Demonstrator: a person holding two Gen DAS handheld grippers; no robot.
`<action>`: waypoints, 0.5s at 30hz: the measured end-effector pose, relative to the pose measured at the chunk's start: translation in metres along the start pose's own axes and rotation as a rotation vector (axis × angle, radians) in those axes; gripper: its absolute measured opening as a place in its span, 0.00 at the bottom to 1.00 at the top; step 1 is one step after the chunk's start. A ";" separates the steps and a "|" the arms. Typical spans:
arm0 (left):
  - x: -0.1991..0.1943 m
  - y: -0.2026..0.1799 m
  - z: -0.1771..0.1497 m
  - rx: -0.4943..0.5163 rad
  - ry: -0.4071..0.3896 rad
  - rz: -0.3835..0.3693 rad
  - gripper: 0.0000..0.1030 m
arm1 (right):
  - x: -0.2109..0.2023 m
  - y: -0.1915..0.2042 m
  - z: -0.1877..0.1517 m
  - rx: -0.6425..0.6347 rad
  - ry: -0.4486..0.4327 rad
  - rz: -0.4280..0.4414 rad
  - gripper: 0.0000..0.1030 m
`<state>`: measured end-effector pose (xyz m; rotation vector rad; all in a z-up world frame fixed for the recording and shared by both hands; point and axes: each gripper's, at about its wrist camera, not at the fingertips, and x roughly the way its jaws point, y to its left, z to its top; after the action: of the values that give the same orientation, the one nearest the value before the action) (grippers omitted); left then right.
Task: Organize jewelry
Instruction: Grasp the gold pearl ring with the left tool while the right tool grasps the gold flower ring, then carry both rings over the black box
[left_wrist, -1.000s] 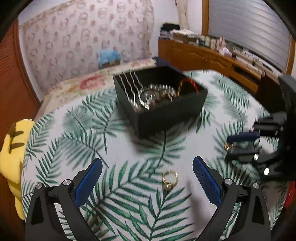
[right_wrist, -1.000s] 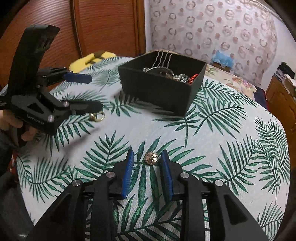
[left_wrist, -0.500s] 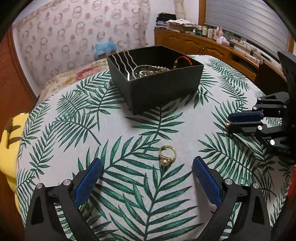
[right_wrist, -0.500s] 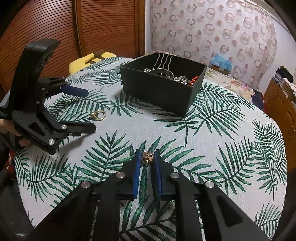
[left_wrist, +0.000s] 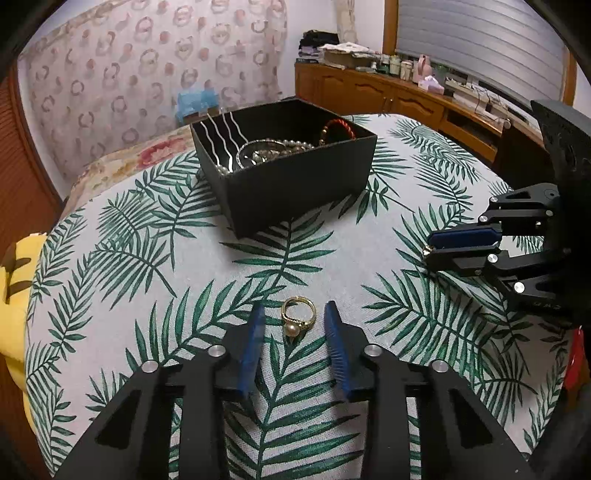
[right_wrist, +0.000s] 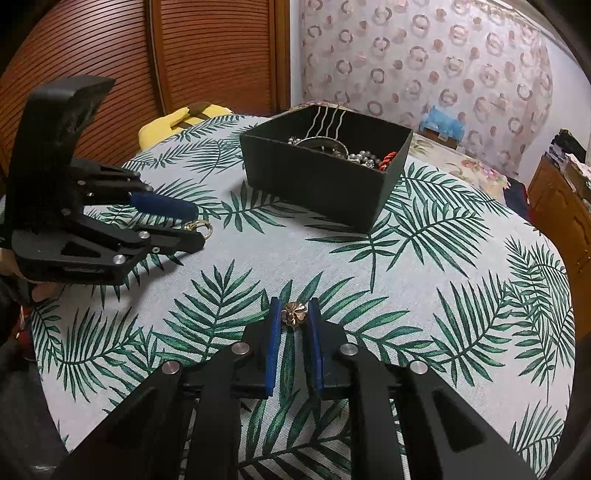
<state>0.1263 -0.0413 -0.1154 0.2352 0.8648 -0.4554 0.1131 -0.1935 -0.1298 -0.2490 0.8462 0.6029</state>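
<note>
Nearest in the right wrist view, a small gold flower-shaped piece (right_wrist: 294, 313) is pinched between the blue-padded fingers (right_wrist: 274, 343) of the right gripper (right_wrist: 294, 314), low against the leaf-print cloth of the desk (right_wrist: 424, 280); the pinch is judged to be a preparation for lifting it. In the left wrist view, a gold ring with a pearl (left_wrist: 297, 319) lies flat on the cloth between the fingers (left_wrist: 251, 350) of the left gripper (left_wrist: 295, 325). These have just been closing in on it, yet a gap shows at each side, so the ring is bracketed and not yet gripped. Both pieces are apparently being taken up together, one per hand. Farther off, near the desk's middle, an open black box (left_wrist: 295, 192) already holds hairpins, pearl strands and a red bracelet, and is judged to be where the loose pieces belong. Beyond the desk, a patterned curtain (left_wrist: 147, 85) hangs. No brand, label or readable writing is visible anywhere.
</note>
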 end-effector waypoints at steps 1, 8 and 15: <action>-0.001 0.000 0.000 0.000 -0.002 -0.003 0.22 | 0.000 0.000 0.000 0.000 0.000 -0.001 0.16; -0.012 -0.002 0.001 -0.004 -0.037 0.000 0.18 | -0.002 0.002 0.002 -0.002 -0.012 0.002 0.16; -0.023 0.001 0.019 -0.023 -0.089 0.009 0.18 | -0.017 0.001 0.020 -0.016 -0.060 -0.006 0.16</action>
<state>0.1274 -0.0408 -0.0855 0.1959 0.7817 -0.4440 0.1169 -0.1904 -0.1039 -0.2466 0.7831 0.6084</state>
